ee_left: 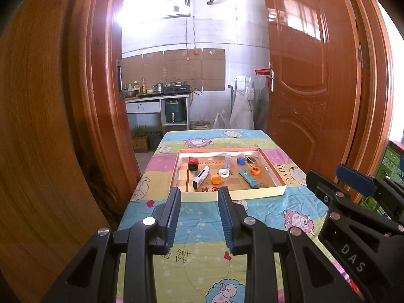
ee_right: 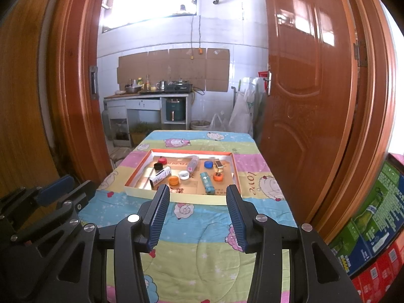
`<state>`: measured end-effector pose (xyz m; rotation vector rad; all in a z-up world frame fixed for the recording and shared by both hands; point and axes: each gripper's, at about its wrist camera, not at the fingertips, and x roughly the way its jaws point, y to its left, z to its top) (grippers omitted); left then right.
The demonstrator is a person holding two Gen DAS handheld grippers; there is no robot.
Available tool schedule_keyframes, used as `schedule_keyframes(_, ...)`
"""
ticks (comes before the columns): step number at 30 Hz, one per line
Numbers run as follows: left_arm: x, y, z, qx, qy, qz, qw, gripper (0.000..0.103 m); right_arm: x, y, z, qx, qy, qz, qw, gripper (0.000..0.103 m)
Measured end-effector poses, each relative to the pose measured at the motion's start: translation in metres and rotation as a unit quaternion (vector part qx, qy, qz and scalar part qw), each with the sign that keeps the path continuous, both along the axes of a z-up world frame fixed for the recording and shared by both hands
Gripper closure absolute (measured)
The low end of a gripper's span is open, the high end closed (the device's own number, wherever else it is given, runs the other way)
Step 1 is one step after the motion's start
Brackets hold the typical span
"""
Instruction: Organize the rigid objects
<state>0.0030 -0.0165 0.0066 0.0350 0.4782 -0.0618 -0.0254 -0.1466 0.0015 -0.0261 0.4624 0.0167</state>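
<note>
A shallow orange-rimmed box lid (ee_left: 275,176) (ee_right: 233,169) lies on the quilt-covered table and holds small rigid items: red, black, orange, white and blue caps, a white box (ee_left: 201,176) (ee_right: 160,176), a teal lighter (ee_left: 248,178) (ee_right: 207,182), a clear bottle (ee_right: 192,163) and a small gold box (ee_left: 251,160). My left gripper (ee_left: 199,194) is open and empty, above the quilt just short of the lid's near edge. My right gripper (ee_right: 198,192) is open and empty, also short of the lid. Each gripper shows at the side of the other's view.
The table wears a colourful cartoon-sheep quilt (ee_left: 202,227) (ee_right: 202,227). Wooden door frames stand on both sides, with an open door (ee_left: 303,75) on the right. Stacked printed cartons (ee_right: 373,227) sit at the right. A kitchen counter with a stove (ee_left: 176,89) is beyond.
</note>
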Motion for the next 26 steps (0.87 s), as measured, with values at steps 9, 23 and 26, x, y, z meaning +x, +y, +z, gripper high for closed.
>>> schedule_keyframes(9, 0.0001, 0.0009, -0.0002, 0.000, 0.000, -0.002, 1.0000, 0.073, -0.0002, 0.0002, 0.0000, 0.000, 0.000, 0.000, 1.000, 0.055)
schedule_keyframes(23, -0.0009, 0.0007, -0.0015, -0.011, 0.000, -0.012, 0.9999, 0.073, -0.0007, -0.0011, 0.0007, 0.002, 0.001, 0.000, 1.000, 0.055)
schedule_keyframes(26, 0.0010, 0.0036, -0.0021, -0.014, 0.002, -0.011, 0.9998, 0.073, -0.0005, -0.0015, 0.0013, 0.002, 0.002, 0.000, 1.000, 0.055)
